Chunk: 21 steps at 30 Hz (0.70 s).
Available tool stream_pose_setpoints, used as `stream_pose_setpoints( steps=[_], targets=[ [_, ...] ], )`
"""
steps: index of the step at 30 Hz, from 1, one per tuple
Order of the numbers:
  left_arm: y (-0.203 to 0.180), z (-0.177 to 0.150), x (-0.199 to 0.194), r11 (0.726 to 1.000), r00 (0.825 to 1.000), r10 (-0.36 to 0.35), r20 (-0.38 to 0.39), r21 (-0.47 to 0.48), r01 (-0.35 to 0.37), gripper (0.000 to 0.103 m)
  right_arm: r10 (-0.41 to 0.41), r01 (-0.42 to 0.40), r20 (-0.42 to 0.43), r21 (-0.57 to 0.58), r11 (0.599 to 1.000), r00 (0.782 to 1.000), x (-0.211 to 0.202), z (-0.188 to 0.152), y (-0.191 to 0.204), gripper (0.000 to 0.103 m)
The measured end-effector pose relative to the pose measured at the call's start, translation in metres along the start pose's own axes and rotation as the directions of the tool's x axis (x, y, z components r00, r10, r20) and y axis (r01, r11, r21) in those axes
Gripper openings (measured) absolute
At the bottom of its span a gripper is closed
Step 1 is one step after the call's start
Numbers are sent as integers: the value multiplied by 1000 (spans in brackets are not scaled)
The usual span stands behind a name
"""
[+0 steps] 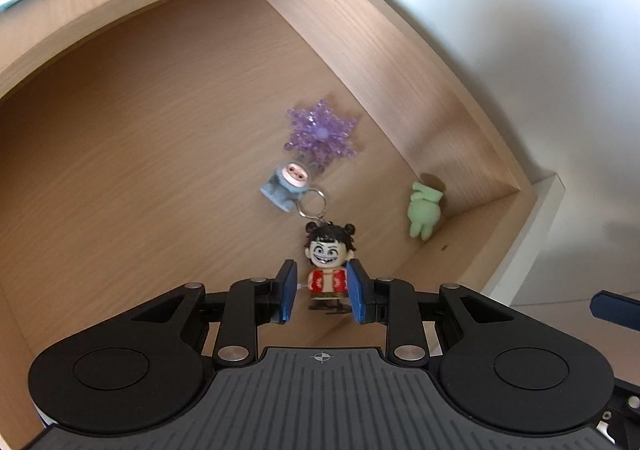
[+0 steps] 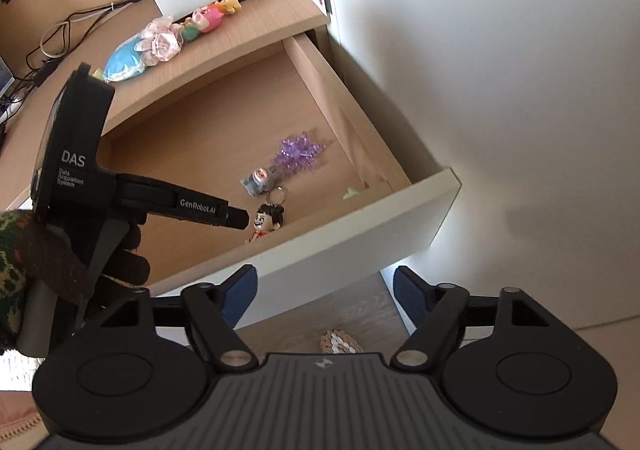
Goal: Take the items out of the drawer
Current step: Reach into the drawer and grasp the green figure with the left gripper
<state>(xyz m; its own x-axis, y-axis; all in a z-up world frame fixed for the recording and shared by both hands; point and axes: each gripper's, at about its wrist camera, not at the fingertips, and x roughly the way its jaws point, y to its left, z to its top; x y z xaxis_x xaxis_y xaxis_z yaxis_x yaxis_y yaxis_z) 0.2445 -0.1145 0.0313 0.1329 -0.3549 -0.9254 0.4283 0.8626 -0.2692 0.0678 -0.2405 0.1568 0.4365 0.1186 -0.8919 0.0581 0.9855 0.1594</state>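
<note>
The open wooden drawer (image 1: 160,130) holds four trinkets — a purple snowflake (image 1: 320,130), a blue-suited figure (image 1: 286,186), a grinning keychain doll (image 1: 326,266) nearest, a green toy (image 1: 423,210) far right.

Home office: desk (image 2: 260,30), cables (image 2: 60,34), toy-filled drawer (image 2: 360,210).

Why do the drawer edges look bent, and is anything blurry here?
Left wrist view: the fisheye lens bows the drawer walls; the green toy looks soft, the wall washed out. Right wrist view: same bending, with a shadow cast on the wall.
</note>
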Motion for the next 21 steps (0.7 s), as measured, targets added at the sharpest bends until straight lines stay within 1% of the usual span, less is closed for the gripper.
stream_pose_setpoints(
  steps=[3,5,8,9,10,12,15,18,21],
  targets=[
    [-2,-1,0,999,999,-40,10,14,40,30,-13,13,2,-6,1000,1000,1,-1,0,76],
    [-6,-1,-3,995,995,-94,27,48,93,30,-26,26,12,-16,1000,1000,0,-2,1,76],
    [-17,7,-2,976,979,-203,9,82,202,30,-31,31,11,-16,999,999,1,-2,0,77],
    [-22,13,2,970,974,-226,2,93,225,29,-29,29,8,-14,999,1000,1,-3,-1,77],
    [-27,17,5,968,973,-230,-2,104,229,30,-29,29,6,-13,1000,1000,2,-3,-1,77],
    [-33,30,18,970,976,-218,-13,108,218,30,-31,31,8,-11,999,999,1,-4,-1,77],
    [-36,48,34,975,978,-203,-46,78,206,30,-37,37,18,-4,999,999,-1,-6,-3,78],
    [-41,59,54,971,969,-223,-107,66,230,30,-41,41,14,24,999,999,0,-8,-8,78],
    [-48,61,72,973,969,-190,-157,100,207,30,-47,46,8,45,998,999,1,-11,-13,78]
  ],
)
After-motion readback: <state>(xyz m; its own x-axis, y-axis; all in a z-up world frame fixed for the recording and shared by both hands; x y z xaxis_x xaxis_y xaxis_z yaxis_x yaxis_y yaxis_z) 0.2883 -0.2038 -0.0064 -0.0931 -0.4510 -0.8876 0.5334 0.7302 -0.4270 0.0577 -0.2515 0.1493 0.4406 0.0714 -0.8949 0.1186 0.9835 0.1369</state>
